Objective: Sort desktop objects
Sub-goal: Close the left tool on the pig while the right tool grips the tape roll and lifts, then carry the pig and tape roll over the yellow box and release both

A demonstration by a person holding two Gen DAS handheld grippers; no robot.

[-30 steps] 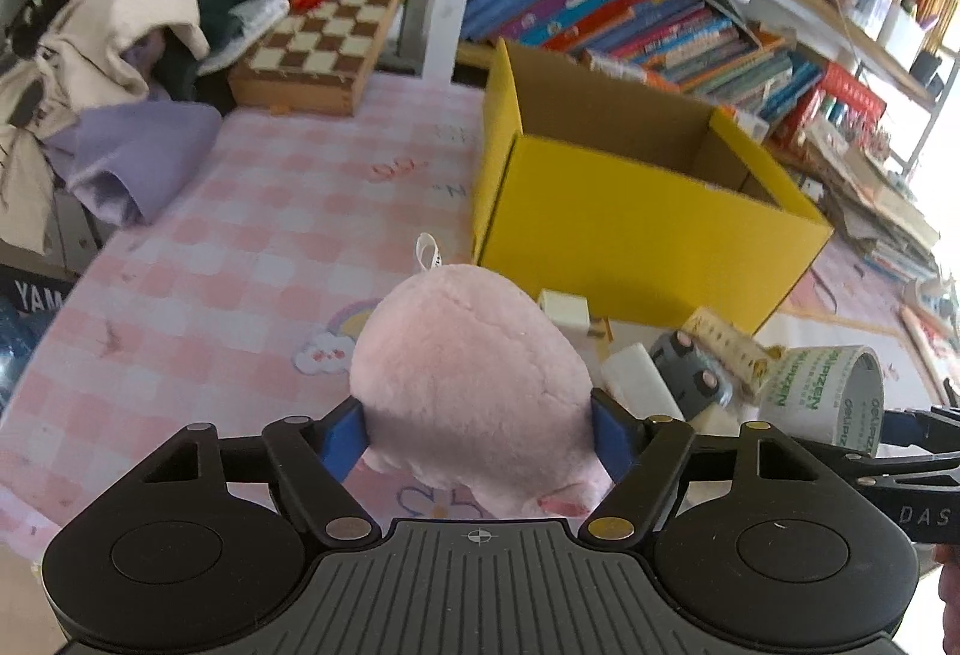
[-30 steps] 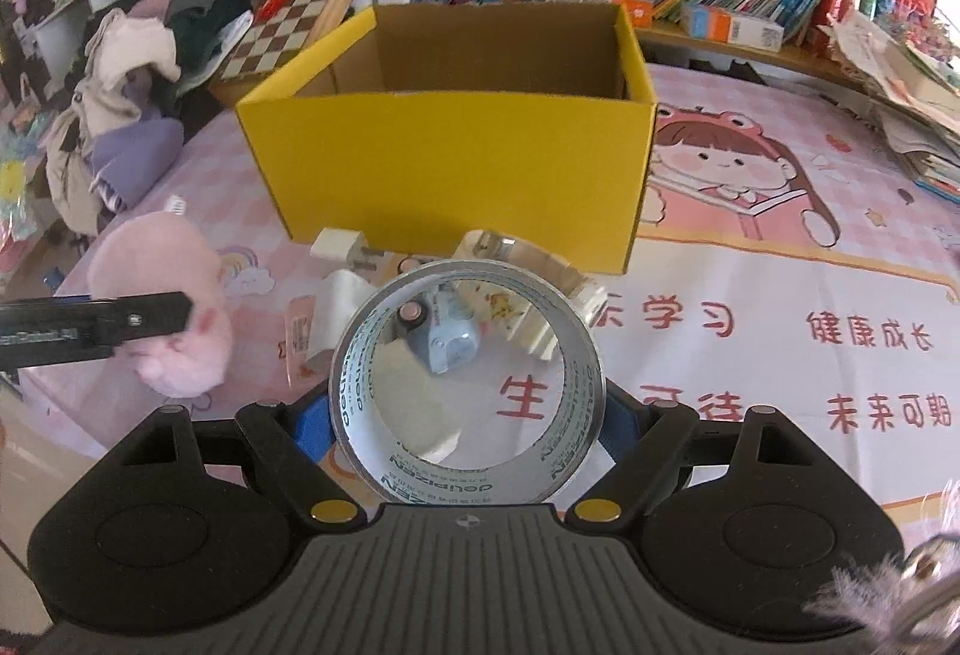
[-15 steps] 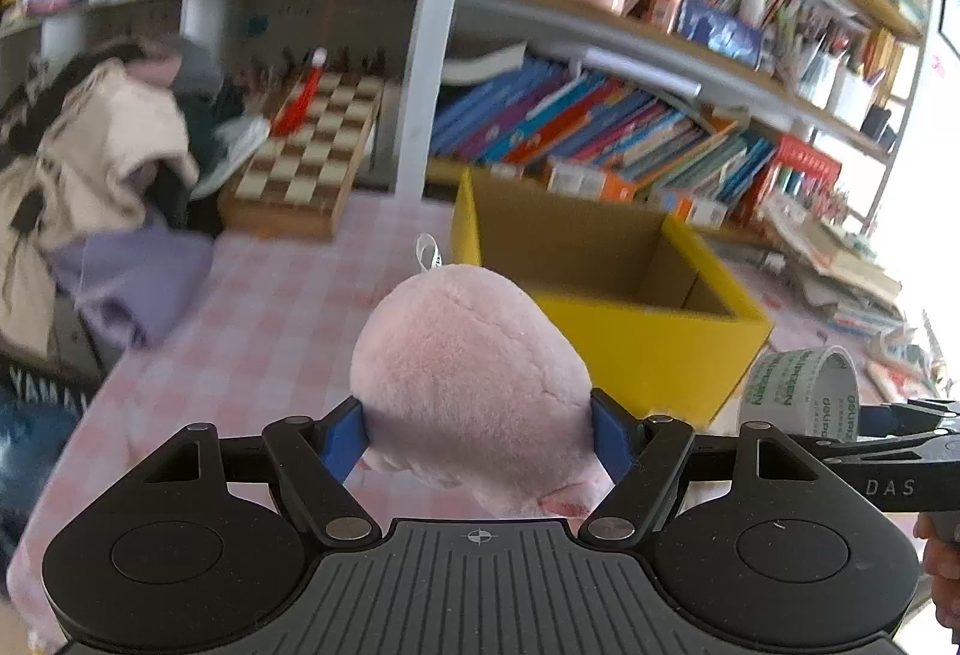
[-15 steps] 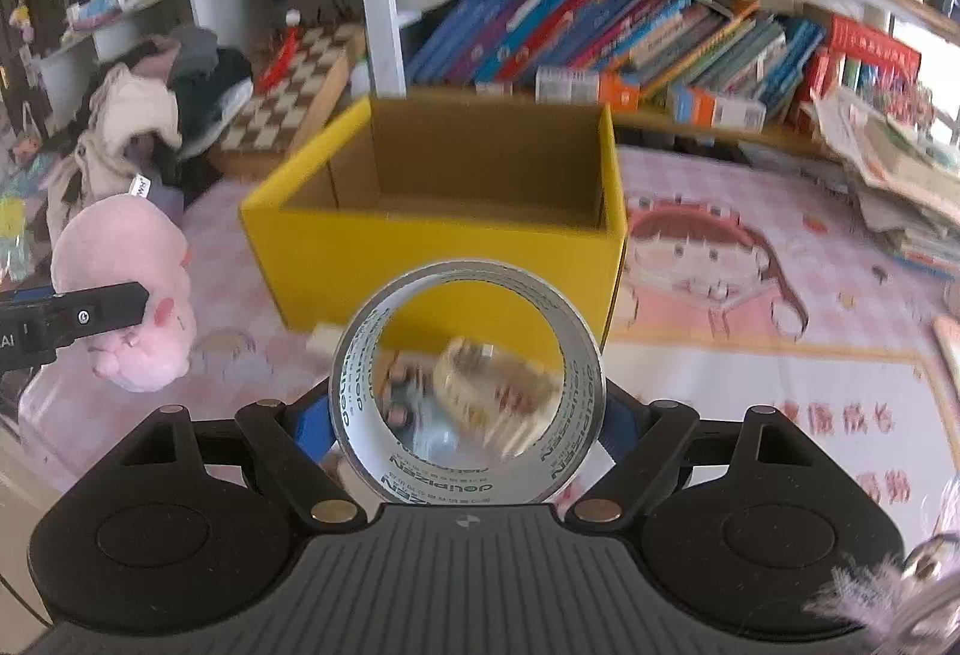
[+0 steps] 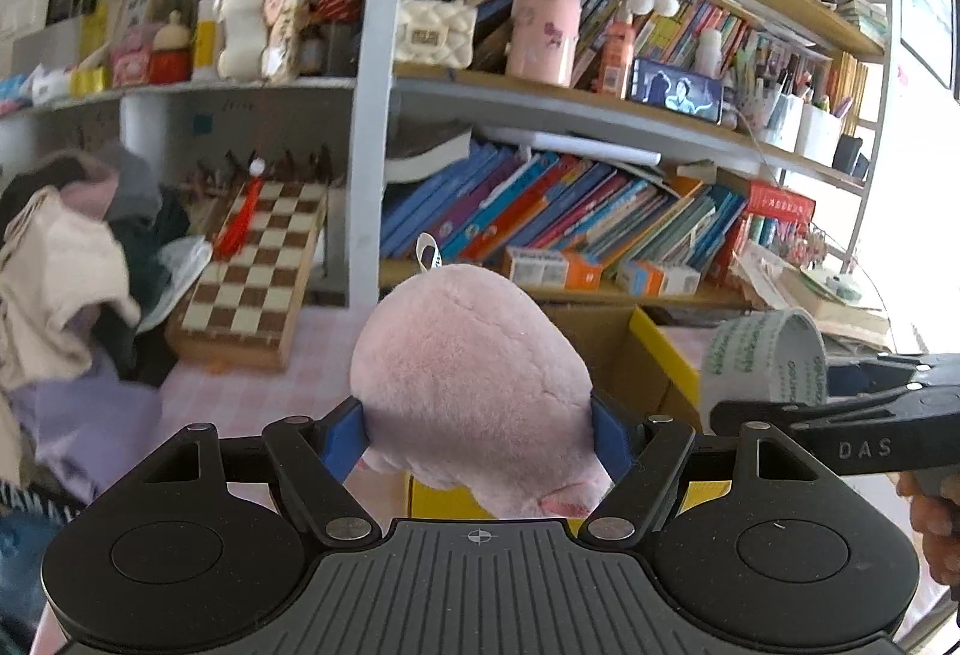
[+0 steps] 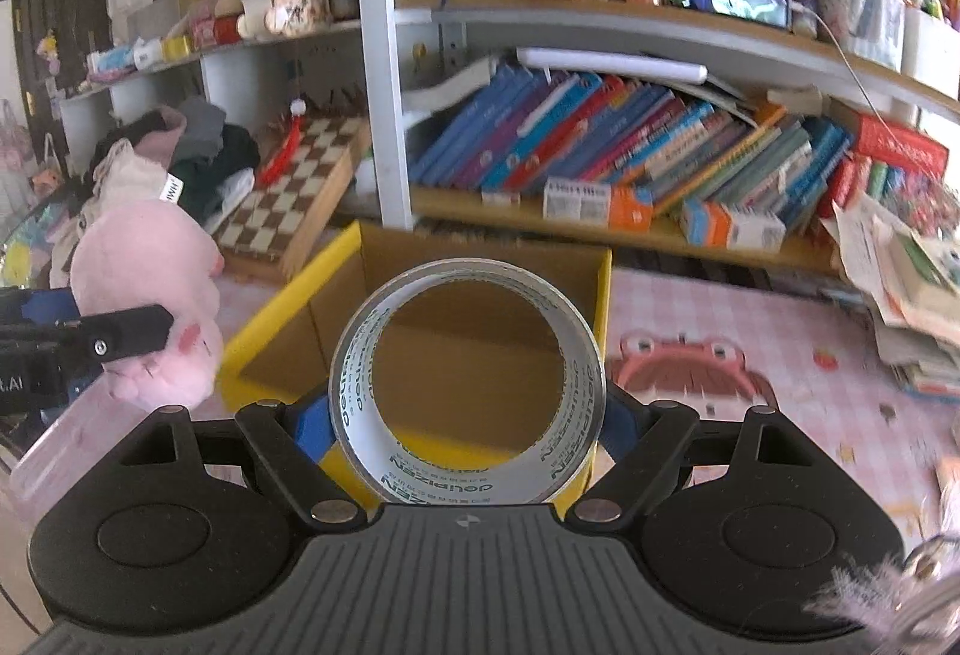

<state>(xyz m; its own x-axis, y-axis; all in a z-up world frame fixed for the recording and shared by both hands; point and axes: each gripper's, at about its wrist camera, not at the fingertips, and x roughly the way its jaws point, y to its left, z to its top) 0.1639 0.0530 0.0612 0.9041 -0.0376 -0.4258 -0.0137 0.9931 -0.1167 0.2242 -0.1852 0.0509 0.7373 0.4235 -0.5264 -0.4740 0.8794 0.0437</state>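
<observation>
Two grippers are carrying things: the right gripper, pinching a round clear tape roll, is nearer the yellow cardboard box at twelve o'clock; the left gripper is squeezing a fluffy pink plush toy.

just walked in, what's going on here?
A person is sorting desk clutter with two handheld grippers. The left gripper is clamped on a pink plush toy; the right gripper is clamped on a roll of clear tape. Both are held in the air near an open yellow cardboard box on the pink checked table. Nothing shows inside the box.
</observation>
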